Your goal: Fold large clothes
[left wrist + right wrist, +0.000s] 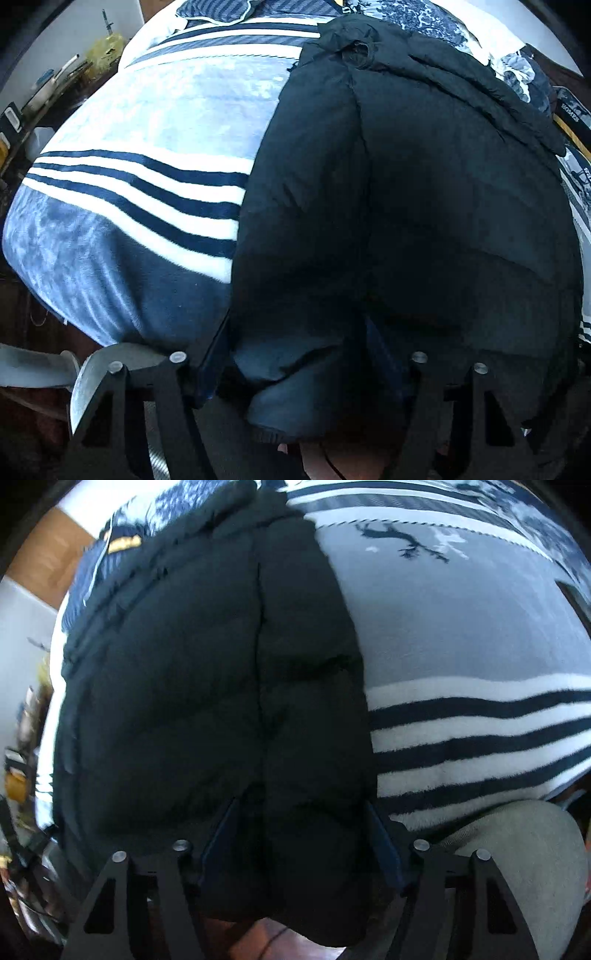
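A large black puffer jacket (pixel 406 184) lies lengthwise on a bed, its near hem hanging over the bed's front edge; it also fills the middle of the right wrist view (pixel 207 686). My left gripper (pixel 295 332) has its jaws wide apart around the jacket's near hem, with padded fabric bulging between the fingers (pixel 216 354). My right gripper (pixel 301 819) also stands wide apart around the hem, with one finger (pixel 384 842) at the jacket's right edge. Neither visibly pinches the cloth.
The bed carries a blue, white and navy striped blanket (pixel 140 192), which shows in the right wrist view (pixel 480 720) too. Patterned bedding (pixel 424 18) is piled at the far end. A cluttered side table (pixel 44 96) stands to the left. Grey cloth (pixel 524 856) lies at lower right.
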`<act>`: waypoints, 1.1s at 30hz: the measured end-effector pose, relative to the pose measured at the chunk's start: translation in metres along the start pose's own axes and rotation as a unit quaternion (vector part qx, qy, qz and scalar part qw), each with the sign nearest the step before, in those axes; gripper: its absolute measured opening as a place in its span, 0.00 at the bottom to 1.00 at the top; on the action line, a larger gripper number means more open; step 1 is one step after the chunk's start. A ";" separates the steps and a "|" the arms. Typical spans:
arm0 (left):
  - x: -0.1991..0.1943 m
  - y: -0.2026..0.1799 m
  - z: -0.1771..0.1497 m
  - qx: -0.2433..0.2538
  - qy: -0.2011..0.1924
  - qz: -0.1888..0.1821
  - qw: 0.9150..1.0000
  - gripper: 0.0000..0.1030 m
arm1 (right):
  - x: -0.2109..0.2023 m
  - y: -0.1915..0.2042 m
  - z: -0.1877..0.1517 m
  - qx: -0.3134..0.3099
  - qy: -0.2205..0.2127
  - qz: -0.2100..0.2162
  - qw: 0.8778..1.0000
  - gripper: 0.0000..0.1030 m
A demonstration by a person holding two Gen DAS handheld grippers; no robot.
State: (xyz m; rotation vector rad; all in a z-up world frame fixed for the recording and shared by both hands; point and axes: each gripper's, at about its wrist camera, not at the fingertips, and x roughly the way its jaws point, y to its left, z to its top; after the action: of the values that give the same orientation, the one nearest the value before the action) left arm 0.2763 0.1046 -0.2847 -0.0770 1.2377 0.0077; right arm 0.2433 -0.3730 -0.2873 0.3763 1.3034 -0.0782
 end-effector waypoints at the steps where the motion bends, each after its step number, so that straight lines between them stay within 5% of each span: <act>1: 0.002 0.001 0.000 -0.002 0.006 -0.009 1.000 0.52 | 0.002 0.002 0.000 -0.004 0.003 -0.004 1.000 0.70; 3: 0.003 0.004 -0.002 -0.007 0.009 -0.021 1.000 0.32 | 0.004 0.004 0.001 -0.008 0.006 -0.008 1.000 0.69; 5: 0.000 0.003 -0.002 -0.007 0.004 -0.035 0.999 0.08 | 0.004 0.007 -0.001 -0.020 0.006 -0.002 1.000 0.49; 7: -0.011 0.002 -0.005 -0.005 -0.010 -0.056 0.998 0.05 | 0.000 0.008 -0.004 -0.025 0.005 0.026 0.999 0.22; 10: -0.033 0.011 -0.007 -0.021 -0.026 -0.078 0.996 0.03 | -0.015 0.000 -0.008 -0.004 -0.007 0.077 0.997 0.06; 21: -0.151 0.052 -0.030 -0.040 -0.106 -0.170 0.979 0.02 | -0.127 -0.022 -0.040 -0.009 -0.096 0.173 0.980 0.04; 27: -0.200 0.062 -0.050 -0.044 -0.119 -0.227 0.966 0.02 | -0.186 -0.009 -0.062 -0.027 -0.139 0.209 0.968 0.04; 33: -0.227 0.087 -0.062 -0.060 -0.107 -0.258 0.958 0.02 | -0.212 -0.010 -0.090 -0.043 -0.133 0.234 0.962 0.04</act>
State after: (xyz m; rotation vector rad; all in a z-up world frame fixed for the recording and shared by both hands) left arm 0.1391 0.1955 -0.0949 -0.4920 0.9706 -0.3545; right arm 0.0995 -0.3869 -0.1070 0.5704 0.9229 0.3152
